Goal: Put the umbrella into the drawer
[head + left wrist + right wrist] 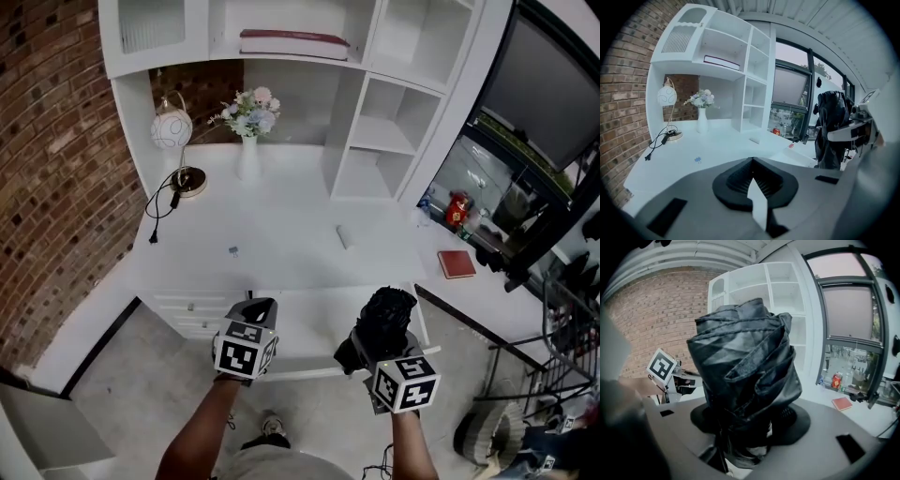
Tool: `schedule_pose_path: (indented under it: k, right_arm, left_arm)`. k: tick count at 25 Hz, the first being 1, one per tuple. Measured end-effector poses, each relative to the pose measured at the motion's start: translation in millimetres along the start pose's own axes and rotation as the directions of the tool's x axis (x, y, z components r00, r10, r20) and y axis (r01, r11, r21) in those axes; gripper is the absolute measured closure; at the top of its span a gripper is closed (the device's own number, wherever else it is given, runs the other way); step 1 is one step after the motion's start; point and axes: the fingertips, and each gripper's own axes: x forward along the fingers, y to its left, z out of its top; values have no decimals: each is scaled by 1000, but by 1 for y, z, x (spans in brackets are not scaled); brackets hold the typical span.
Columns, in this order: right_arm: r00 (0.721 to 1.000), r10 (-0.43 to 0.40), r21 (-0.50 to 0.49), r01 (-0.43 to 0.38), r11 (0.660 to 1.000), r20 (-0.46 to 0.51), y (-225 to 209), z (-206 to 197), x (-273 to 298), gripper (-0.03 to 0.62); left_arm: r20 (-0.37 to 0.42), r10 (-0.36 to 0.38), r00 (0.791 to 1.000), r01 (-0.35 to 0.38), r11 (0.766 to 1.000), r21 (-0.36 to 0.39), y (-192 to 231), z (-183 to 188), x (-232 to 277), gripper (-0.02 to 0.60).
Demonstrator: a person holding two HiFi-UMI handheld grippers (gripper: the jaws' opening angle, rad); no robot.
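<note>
Folded black fabric umbrella (387, 317) is clamped in the right gripper (377, 352), in the air off the front edge of the white desk with shelf hutch (281, 234), over the pulled-out white drawer (300, 372). It's not in the drawer yet.

Axis: the left gripper view shows the umbrella (831, 127) standing roughly upright, long axis vertical. The head view sees it nearly end-on as a short lump. Can't tell which end has the handle.

Right gripper view: bunched fabric and closure strap of the umbrella (745, 362) fill the frame. Right gripper (745, 430) jaws are pressed onto its lower part, held apart only by the bundle. This view also shows the left gripper's marker cube (661, 365) off to the left.

Left gripper (751, 161): jaws fully together, nothing between them. It hovers at the desk front edge, left of the umbrella, touching nothing.
</note>
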Motion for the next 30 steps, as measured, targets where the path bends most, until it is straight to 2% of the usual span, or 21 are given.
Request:
schedule_pose_path:
  k: [12,19,24,30]
  right_arm:
    - [1000,28,-31,-28,999,-10,6,14,46,344]
    - [997,72,-45,-72,996,-4,1,17,68,344]
    - [989,149,-63,-149,987,0,-4,20,87,344]
    - [957,290,-97,-290,952,-11,-13,26,105,344]
  left_arm:
    - [5,7,1000,-7,1000,-26,31,4,21,588]
    - [14,50,999,-49,999,-18,41,12,30,588]
    - [11,134,991,-134,990,-36,50,12,26,588]
    - [1,267,964,-267,961,-70,47,18,19,588]
